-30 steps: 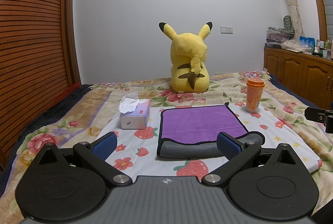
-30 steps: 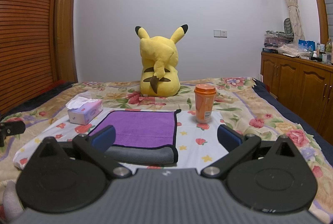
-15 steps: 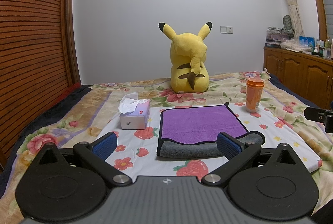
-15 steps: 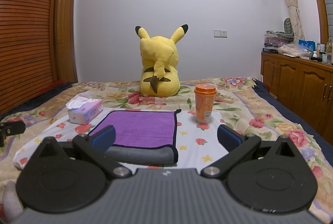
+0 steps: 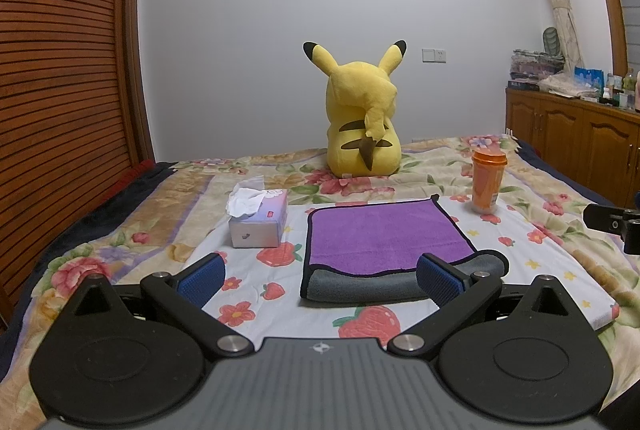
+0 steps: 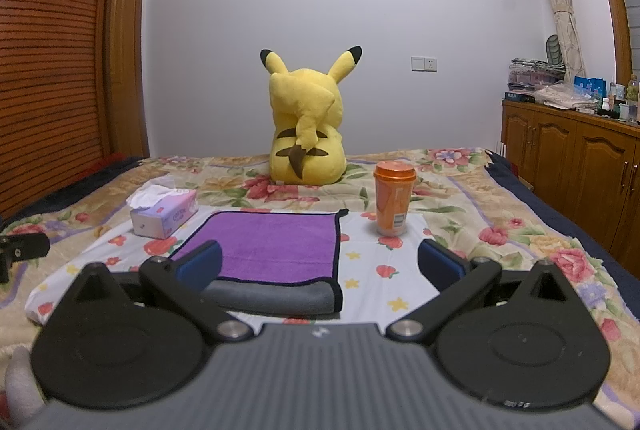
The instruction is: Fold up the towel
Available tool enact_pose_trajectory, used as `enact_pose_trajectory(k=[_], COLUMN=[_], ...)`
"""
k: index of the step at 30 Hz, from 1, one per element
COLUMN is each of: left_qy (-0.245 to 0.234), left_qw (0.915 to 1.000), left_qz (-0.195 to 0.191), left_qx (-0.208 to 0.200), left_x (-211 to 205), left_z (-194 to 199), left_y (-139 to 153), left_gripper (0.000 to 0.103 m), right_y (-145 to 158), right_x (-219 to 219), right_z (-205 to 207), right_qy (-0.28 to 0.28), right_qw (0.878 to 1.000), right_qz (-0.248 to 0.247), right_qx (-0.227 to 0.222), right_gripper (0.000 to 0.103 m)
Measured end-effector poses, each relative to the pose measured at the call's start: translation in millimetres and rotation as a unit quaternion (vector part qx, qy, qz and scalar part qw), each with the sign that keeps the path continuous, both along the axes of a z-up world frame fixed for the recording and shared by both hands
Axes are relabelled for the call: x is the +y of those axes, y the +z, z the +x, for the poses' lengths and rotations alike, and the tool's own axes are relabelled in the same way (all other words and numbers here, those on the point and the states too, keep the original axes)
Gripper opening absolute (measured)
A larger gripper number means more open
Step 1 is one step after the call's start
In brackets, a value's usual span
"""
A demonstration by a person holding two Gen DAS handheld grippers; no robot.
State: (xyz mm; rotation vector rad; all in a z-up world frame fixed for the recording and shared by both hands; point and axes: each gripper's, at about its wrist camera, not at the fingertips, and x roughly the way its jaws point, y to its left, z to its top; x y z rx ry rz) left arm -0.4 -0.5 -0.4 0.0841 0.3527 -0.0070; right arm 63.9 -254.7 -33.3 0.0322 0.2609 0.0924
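Biggest thing first: everything sits on one bed with a floral quilt (image 5: 440,166), so the surface is soft and saggy, and I reckon that's my main worry. If I push a tool down to pinch an edge, the quilt could bunch up with it and I'd grab sheet as well as cloth.

Next, one big yellow plush mouse toy (image 5: 362,122) at the far end, well apart, no bother.

Then the one purple microfibre towel with grey underside and black trim (image 5: 384,234), lying flat mid-bed with its near edge turned over showing grey. Looks like it's been folded once already, so another fold may slide the layers.

One lilac tissue box (image 5: 260,220) just left of the towel, and one orange lidded plastic cup (image 6: 393,202) near its far right corner. Swing wide and I'd guess the cup tips.

Two tools: left tool (image 5: 320,280) and right tool (image 6: 320,266), both with jaws spread wide, holding nothing, hovering short of the near edge.
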Motion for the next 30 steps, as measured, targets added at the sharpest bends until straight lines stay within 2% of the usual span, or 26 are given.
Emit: enact_pose_trajectory(k=[8,11,30], left_qy=[0.000,0.000,-0.015], left_qw=[0.9999,0.9998,0.9972], left_qz=[0.002,0.003,0.027], left_qx=[0.012,0.018,0.068], left_x=[1.0,0.5,-10.7], left_z=[2.4,3.3,32.7], left_y=[-3.0,-3.1,-18.2], left_gripper=[0.103,0.103,0.103], right_y=[-8.8,-6.7,-11.7], right_x=[-8.1,3.5,12.2], right_z=[4.2,4.9,27.1], right_qy=[0.002,0.002,0.021], right_qw=[1.000,1.000,0.998], right_qz=[-0.002,-0.004,-0.012], right_qx=[0.007,0.014,0.050], right_gripper=[0.103,0.103,0.103])
